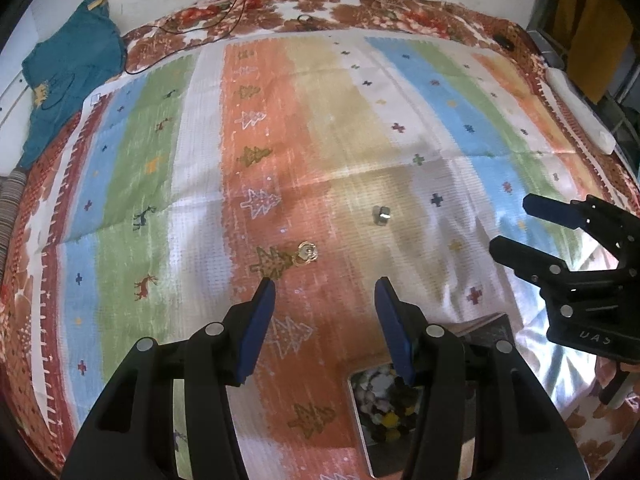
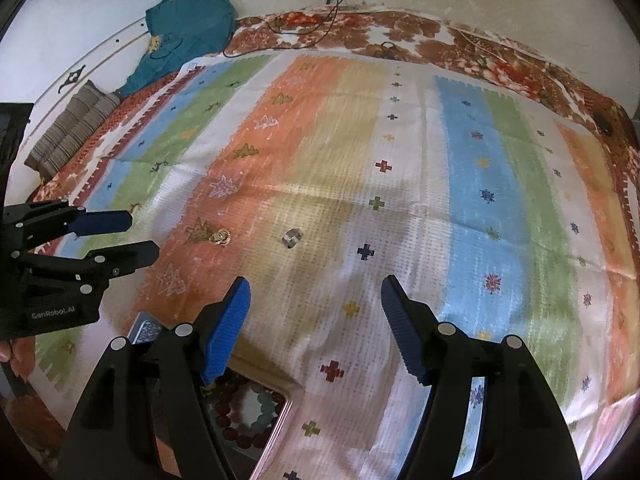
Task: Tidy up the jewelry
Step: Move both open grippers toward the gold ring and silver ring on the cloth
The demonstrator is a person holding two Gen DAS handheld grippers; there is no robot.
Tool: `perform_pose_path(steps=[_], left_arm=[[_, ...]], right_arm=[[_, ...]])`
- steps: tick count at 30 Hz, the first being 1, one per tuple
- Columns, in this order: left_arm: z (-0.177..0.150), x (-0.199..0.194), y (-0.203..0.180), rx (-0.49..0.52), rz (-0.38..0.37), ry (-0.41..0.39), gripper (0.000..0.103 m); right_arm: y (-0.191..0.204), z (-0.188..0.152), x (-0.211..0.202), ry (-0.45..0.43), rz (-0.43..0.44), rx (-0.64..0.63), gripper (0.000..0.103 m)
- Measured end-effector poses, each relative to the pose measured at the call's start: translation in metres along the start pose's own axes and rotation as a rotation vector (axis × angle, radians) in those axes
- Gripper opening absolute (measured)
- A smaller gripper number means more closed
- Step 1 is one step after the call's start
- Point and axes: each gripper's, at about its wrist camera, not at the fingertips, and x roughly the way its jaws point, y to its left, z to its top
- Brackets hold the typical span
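Note:
A gold ring (image 1: pixel 306 252) lies on the orange stripe of the striped cloth, just ahead of my open, empty left gripper (image 1: pixel 325 294). A silver ring (image 1: pixel 381 215) lies farther ahead on the beige stripe. In the right wrist view the gold ring (image 2: pixel 222 237) and silver ring (image 2: pixel 292 237) lie ahead of my open, empty right gripper (image 2: pixel 315 294). A jewelry box (image 2: pixel 276 424) with bead bracelets sits below the right gripper's left finger; it also shows in the left wrist view (image 1: pixel 360 420). Each gripper shows in the other's view, the right one (image 1: pixel 516 224) and the left one (image 2: pixel 140 236).
The striped cloth (image 1: pixel 328 128) covers a floral bedsheet (image 1: pixel 360 4). A teal garment (image 1: pixel 72 72) and black cables (image 1: pixel 224 16) lie at the far left edge. A white object (image 1: pixel 576 108) lies at the far right. A striped cushion (image 2: pixel 72 128) lies at the left.

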Motion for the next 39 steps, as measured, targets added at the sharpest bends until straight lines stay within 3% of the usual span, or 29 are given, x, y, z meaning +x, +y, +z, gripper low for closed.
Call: perform_pose_path(steps=[13,39], left_arm=[[0.010,0.026,0.013,-0.003,0.011,0.042,0.052],[0.026,0.083,0.014,0.106,-0.003,0.154,0.052]], right_arm=[[0.001,0.010,0.029,0.025,0.008,-0.036,0.068],[0.008,0.030,0.076,0.069,0.019,-0.073,0.068]])
